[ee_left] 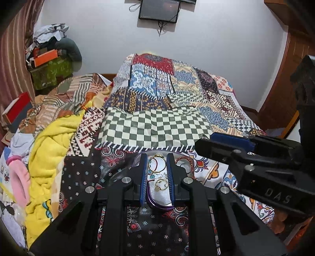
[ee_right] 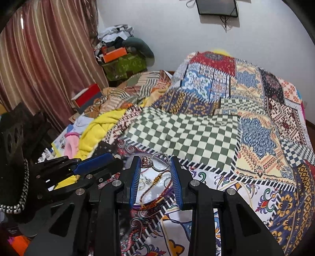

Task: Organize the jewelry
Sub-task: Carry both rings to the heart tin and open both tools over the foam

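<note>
On the bed, over a patchwork blanket (ee_right: 216,122) with many colours, sits a small round tray (ee_left: 157,204) with a purple rim and a shiny inside. Jewelry lies in the tray: a gold bangle (ee_left: 157,163), a small gold ring (ee_left: 161,184), and a thin beaded chain (ee_right: 155,189) that curls near the edge. From the left camera, the left gripper (ee_left: 157,177) hangs right over the tray with its two blue-edged fingers apart, and nothing is held between them. From the right camera, the right gripper (ee_right: 155,167) has a silver ring (ee_right: 155,161) with a big reddish stone sitting between its finger tips, up above the tray. The stone end is at the left finger and the band reaches almost to the right finger, so the ring looks pinched, but I cannot tell for sure that both fingers press on it. Each gripper shows up in the other one's camera, close beside it. A yellow fuzzy blanket (ee_left: 51,149) and something pink (ee_left: 18,183) lie at the left side of the bed. Striped curtains (ee_right: 39,65) hang at the left, and a dark screen (ee_left: 159,9) is on the white wall.
</note>
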Demonstrator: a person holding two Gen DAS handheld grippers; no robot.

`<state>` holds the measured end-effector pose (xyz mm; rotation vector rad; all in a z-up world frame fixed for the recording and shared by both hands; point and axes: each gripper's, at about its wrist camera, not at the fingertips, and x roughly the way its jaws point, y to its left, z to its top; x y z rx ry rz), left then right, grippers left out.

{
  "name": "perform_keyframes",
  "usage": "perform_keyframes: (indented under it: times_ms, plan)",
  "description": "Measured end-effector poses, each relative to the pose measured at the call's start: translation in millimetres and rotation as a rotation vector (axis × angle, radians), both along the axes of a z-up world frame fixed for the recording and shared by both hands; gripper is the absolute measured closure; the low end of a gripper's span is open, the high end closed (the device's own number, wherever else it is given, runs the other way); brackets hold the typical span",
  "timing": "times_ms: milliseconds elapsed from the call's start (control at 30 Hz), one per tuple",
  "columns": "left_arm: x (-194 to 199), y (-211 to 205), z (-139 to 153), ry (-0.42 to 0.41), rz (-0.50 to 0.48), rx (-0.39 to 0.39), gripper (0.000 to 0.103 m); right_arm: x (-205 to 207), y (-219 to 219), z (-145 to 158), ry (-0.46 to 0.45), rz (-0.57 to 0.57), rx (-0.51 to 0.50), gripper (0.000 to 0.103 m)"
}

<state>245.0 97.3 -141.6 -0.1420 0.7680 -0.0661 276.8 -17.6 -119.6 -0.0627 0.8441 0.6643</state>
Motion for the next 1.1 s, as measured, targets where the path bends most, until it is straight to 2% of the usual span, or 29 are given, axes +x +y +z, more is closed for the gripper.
perform_keyframes:
  times_ms: [333, 533, 800, 967, 1100]
  plan:
    - [11, -2, -35, 0.086, -0.032, -0.046, 0.086, 17, 1, -30, 0.104, -0.003, -0.018, 0.075]
    - [9, -6, -38, 0.088, -0.041, -0.046, 0.086, 17, 4, -38, 0.132, 0.011, -0.024, 0.075]
    - [-1, -3, -31, 0.085, -0.028, -0.040, 0.085, 16, 5, -34, 0.168, 0.028, -0.006, 0.075]
    - [-12, 2, -14, 0.060, -0.007, -0.036, 0.085, 9, -1, -15, 0.134, 0.016, 0.015, 0.075]
    - [-24, 3, 12, 0.008, 0.012, -0.031, 0.085, -5, -8, 12, 0.063, 0.002, 0.023, 0.075]
